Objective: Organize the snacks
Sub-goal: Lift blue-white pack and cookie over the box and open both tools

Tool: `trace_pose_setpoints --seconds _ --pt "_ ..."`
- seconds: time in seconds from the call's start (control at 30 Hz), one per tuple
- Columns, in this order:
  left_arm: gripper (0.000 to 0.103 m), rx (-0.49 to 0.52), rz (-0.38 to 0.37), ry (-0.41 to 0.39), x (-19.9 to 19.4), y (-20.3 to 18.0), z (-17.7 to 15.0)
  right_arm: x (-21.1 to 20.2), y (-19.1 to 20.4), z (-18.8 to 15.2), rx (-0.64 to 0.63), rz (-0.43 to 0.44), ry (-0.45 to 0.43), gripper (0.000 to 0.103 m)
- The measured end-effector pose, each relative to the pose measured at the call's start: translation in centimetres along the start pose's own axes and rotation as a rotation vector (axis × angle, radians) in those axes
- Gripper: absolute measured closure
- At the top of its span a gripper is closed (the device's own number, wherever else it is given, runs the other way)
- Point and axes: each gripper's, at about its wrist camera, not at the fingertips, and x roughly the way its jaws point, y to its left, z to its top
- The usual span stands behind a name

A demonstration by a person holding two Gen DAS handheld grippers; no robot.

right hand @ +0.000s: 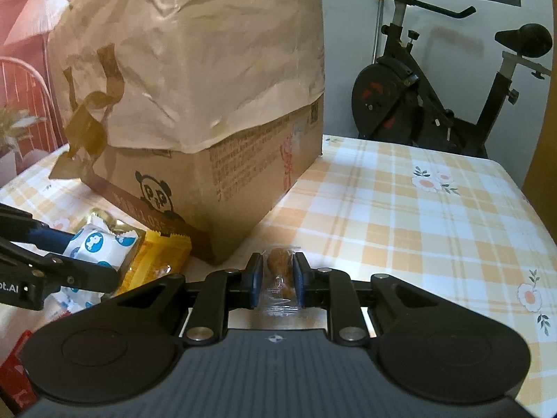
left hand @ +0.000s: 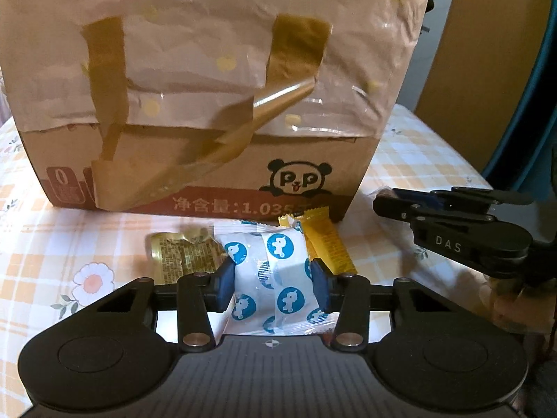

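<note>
Crinkly white film printed with blue circles fills the gap of my left tool (left hand: 273, 284), whose blue pads sit against both sides of the white snack packet (left hand: 275, 278); I judge it gripped, though the wrapper is puffy and the pads may be squeezing air more than contents, so it could slide out on lifting. It lies on the checked tabletop (left hand: 69, 244) just in front of the cardboard box (left hand: 209, 174), on top of a gold foil packet (left hand: 184, 254) on one side and touching a yellow packet (left hand: 327, 244) on the other; either neighbour could be dragged along or nudged. My right tool (right hand: 276, 278) is closed tight on a small clear-wrapped brown snack (right hand: 278, 271), held near the box corner; being so small and slick, it could twist or pop free if I swing it. The 2 tools are near each other, so a careless lift risks a bump. A crumpled paper bag (left hand: 209, 35) with tape straps covers the box top, and I cannot see any opening, so dropping snacks in may catch on the paper. Only the left wrist view shows the gold packet's printed back and the right tool from the side; only the right wrist view shows the brown snack, the box's side panel (right hand: 261, 160), and an exercise bike (right hand: 435, 87) beyond the tabletop.
</note>
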Motion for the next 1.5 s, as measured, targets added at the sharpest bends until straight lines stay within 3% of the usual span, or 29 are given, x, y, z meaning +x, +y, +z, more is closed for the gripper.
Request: trace_pose_setpoints --seconds 0.47,0.87,1.1,1.23,1.5 --pt "0.056 0.014 -0.014 -0.025 -2.7 0.7 -0.3 -2.0 -0.5 -0.3 0.033 0.073 -0.120 0.083" --pt "0.056 0.007 -0.010 -0.074 -6.3 3.7 0.0 -2.1 0.8 -0.3 -0.034 -0.013 -0.094 0.083" --pt "0.056 0.023 -0.025 -0.130 -9.6 6.6 0.0 -4.7 2.8 0.1 0.000 0.012 -0.083 0.083" --pt "0.056 0.043 -0.039 -0.198 -12.3 8.0 1.0 -7.3 4.7 1.5 0.000 0.036 -0.131 0.083" --pt "0.055 0.063 -0.044 -0.367 -16.6 10.5 6.5 -11.9 7.4 9.5 0.001 0.129 -0.336 0.083"
